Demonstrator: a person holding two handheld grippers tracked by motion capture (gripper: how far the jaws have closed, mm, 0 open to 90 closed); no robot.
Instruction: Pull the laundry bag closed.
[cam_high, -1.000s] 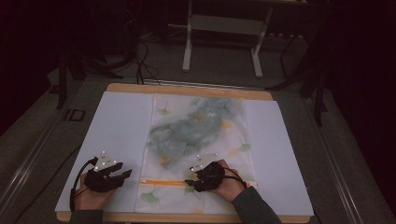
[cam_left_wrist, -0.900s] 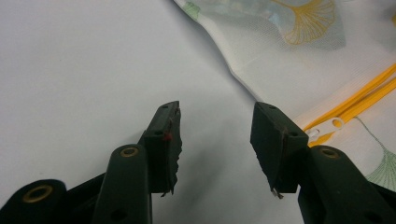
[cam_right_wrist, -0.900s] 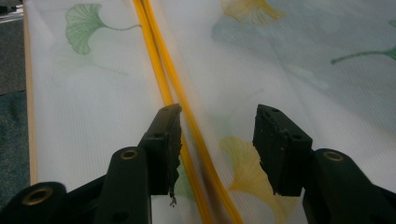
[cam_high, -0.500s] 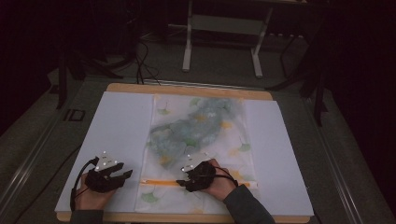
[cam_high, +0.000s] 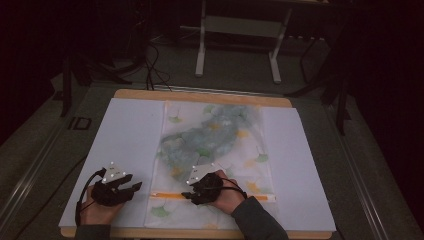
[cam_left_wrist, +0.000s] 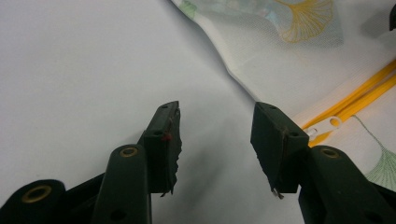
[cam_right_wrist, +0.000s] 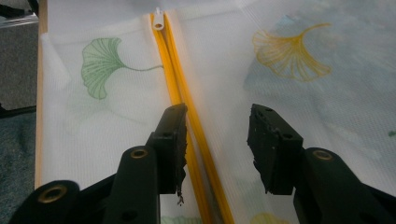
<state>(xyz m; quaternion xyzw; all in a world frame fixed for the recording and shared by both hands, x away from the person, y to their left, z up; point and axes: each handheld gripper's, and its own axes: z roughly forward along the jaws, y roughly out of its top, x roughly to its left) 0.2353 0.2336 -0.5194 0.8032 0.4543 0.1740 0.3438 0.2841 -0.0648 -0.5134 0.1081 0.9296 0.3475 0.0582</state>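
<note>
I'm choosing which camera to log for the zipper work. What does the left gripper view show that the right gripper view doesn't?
Left gripper view: bare white table cover and the mesh bag's edge.
Right gripper view: the wooden table edge, a green ginkgo leaf print, and the yellow zipper running between its open jaws.
Both share: the zipper, its white pull and the ginkgo-print bag, seen past open jaws.

Right gripper fingers spread above the bag's yellow zipper.
</note>
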